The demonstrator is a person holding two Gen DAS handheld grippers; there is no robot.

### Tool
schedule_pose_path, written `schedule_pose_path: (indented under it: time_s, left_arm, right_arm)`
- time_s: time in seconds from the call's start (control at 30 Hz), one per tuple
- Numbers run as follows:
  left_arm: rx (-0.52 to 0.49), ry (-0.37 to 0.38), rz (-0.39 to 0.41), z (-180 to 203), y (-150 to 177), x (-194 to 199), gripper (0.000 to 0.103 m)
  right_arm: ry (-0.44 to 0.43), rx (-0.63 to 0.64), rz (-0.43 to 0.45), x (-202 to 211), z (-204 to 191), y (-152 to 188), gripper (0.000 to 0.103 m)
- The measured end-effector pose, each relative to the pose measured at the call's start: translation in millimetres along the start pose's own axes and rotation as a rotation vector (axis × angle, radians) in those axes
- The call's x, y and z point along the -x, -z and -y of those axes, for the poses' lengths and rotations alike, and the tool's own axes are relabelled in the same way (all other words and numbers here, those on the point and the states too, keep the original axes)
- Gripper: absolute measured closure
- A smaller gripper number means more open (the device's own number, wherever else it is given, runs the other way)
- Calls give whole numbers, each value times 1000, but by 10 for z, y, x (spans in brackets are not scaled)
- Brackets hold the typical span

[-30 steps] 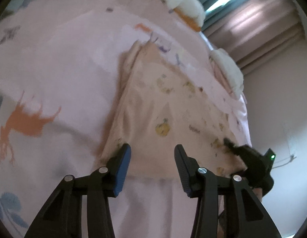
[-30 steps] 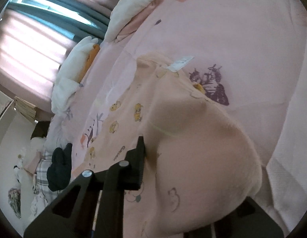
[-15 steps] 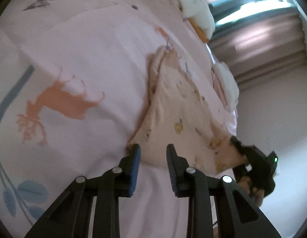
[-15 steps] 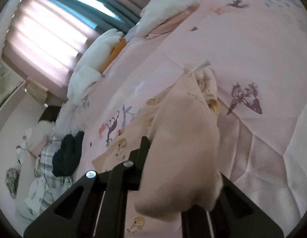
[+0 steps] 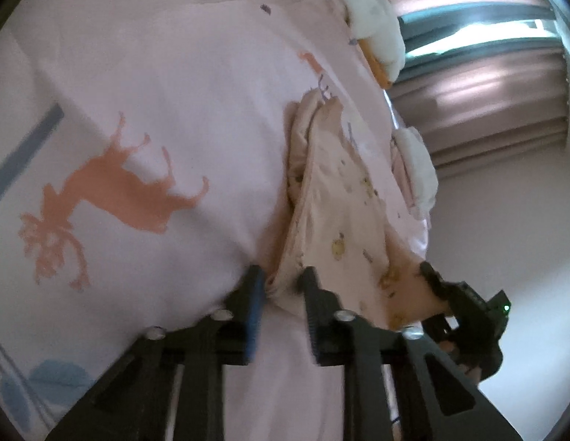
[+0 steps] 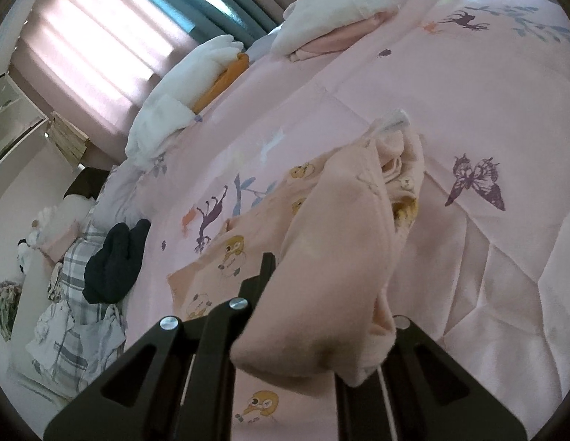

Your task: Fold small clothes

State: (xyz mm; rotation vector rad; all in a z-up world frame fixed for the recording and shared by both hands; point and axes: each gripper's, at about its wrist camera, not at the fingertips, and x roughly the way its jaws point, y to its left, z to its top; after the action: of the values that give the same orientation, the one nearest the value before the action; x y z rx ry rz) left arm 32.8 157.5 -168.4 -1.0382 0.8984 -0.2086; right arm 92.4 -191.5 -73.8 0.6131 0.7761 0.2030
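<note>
On the left, the left gripper is seen with its fingers narrowed; they have just been closing, and the near corner of the peach printed garment is pinched between them. The garment lies on the pink bedspread of the bed, its near edge lifted. It is judged light, soft and limp, so it will sag and crease between the two holds; it is best taken at corners or along a hem. On the right, the right gripper is clamped on a bunched fold of the same cloth, which is draped over one finger and hides it.
</note>
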Motion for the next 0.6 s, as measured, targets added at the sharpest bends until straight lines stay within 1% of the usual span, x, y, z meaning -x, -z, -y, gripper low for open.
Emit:
schedule_pose_path:
  time_s: [0.07,0.13,0.23,0.33,0.43,0.6]
  left_arm:
    - [18,-9,-20,-43,11,-45,96]
    - [30,2,-9,-63,30,-36,96]
    - [5,-14,3,-16,67,-14,97]
    - [19,1,2,-28,50,-35,97]
    - [28,30,-18,-56,27,-42,97]
    - [32,38,-23,-74,21,-44,97]
  right_arm:
    - [0,24,-4,-4,-75,22,92]
    - [12,64,-1,-10,-170,36,92]
    - [22,101,4,-33,-287,57,92]
    - [-9,117,-21,-92,-408,93,92]
    - [-35,149,-21,-116,-547,139,92]
    - [-105,218,-54,-236,-848,306,93]
